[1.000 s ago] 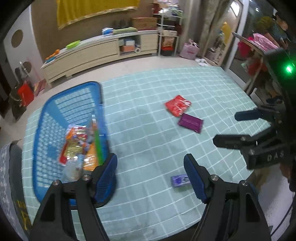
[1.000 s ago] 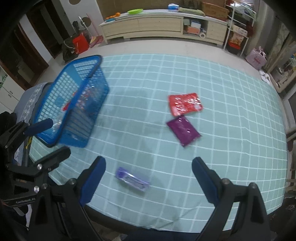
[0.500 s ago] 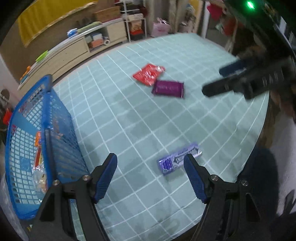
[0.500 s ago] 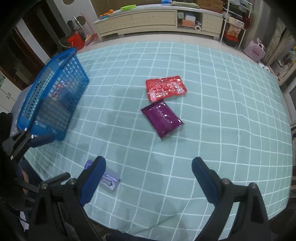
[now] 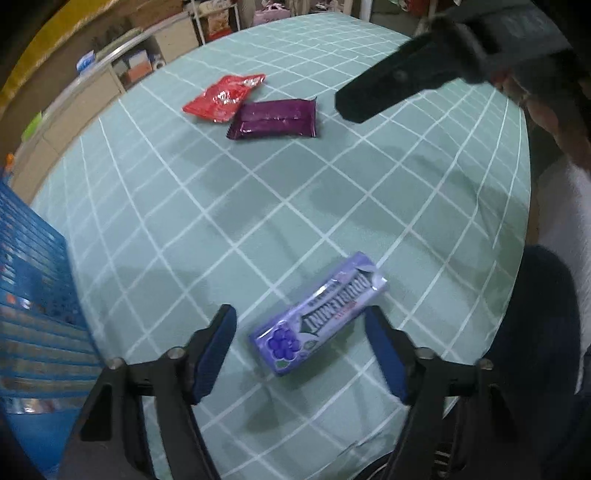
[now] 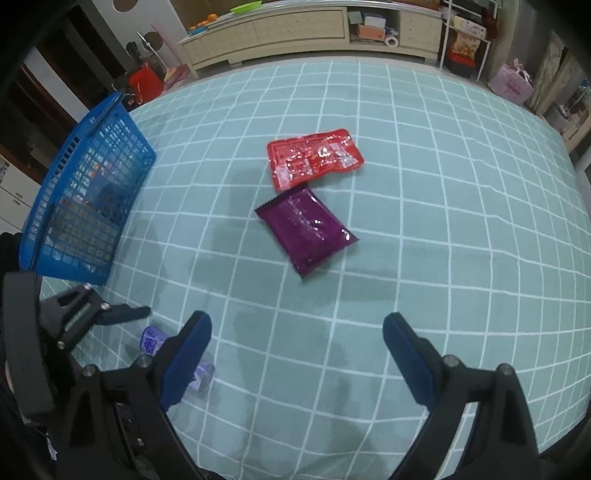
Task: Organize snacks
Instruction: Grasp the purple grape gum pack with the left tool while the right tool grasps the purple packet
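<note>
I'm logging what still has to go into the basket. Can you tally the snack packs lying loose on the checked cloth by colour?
Red foil pack: 1
Dark purple pack: 1
Light purple gum pack: 1
Total: 3 packs loose on the cloth, all outside the blue basket. The basket's own contents are too blurred to count.

Checked green tablecloth [image 6: 424, 229], long cream sideboard [image 6: 295, 33], pink bag [image 6: 511, 86]

glossy foil packets [image 6: 306, 234], plastic basket [image 6: 88, 199]
</note>
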`<state>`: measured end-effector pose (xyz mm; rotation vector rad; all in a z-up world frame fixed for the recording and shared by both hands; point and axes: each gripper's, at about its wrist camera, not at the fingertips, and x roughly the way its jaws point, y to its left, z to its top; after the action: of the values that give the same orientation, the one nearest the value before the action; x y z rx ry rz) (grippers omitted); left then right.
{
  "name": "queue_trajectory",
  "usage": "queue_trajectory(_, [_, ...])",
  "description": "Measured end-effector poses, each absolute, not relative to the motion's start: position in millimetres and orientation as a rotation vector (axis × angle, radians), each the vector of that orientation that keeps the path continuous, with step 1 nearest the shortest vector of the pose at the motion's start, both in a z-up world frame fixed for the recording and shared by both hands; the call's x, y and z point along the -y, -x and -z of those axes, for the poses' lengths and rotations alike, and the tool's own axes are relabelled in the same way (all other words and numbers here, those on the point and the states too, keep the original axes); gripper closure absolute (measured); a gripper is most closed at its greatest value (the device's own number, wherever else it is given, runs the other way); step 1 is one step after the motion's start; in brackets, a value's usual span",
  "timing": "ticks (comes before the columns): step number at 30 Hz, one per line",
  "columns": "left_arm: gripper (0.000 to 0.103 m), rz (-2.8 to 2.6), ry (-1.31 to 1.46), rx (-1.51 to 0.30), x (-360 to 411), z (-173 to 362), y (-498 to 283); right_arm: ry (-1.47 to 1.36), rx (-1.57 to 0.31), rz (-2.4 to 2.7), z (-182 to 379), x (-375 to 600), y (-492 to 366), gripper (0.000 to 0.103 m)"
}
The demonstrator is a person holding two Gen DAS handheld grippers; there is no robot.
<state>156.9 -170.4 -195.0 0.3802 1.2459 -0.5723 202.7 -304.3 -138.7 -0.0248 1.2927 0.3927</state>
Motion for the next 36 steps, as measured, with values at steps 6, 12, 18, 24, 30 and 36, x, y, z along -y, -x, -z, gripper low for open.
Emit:
queue_trajectory(6, [0.07, 0.52, -0.308, -1.274, 161.3, 197.3, -166.9, 0.006, -1.276, -0.404, 137.9, 308.8, -208.8, 0.007])
queue_trajectory(12, [0.073, 0.399, -0.237, -1.243, 149.7, 189.0, -176.3, 0.009, -1.269, -0.423, 144.7, 303.6, -216.3, 0.007])
queue_trajectory(18, [0.073, 0.266, -0.186, -1.201, 143.1, 176.1, -191.2, 0.07, -1.228, -0.442, 151.4, 292.9, -228.8, 0.007])
queue_trajectory(24, [0.073, 0.232, -0.116, -1.191, 143.1, 175.0, -213.6, 0.194, -1.196, -0.515, 171.0, 275.4, -245.9, 0.007])
queue_trajectory(30, [0.074, 0.197, -0.074, -1.196, 142.5, 185.6, -225.9, 0.299, -1.154, -0.566, 185.6, 262.9, -256.6, 0.013])
queue_trajectory(36, [0.074, 0.177, -0.069, -1.194, 142.6, 190.2, -232.9, 0.369, -1.137, -0.587, 192.3, 258.7, -259.4, 0.034])
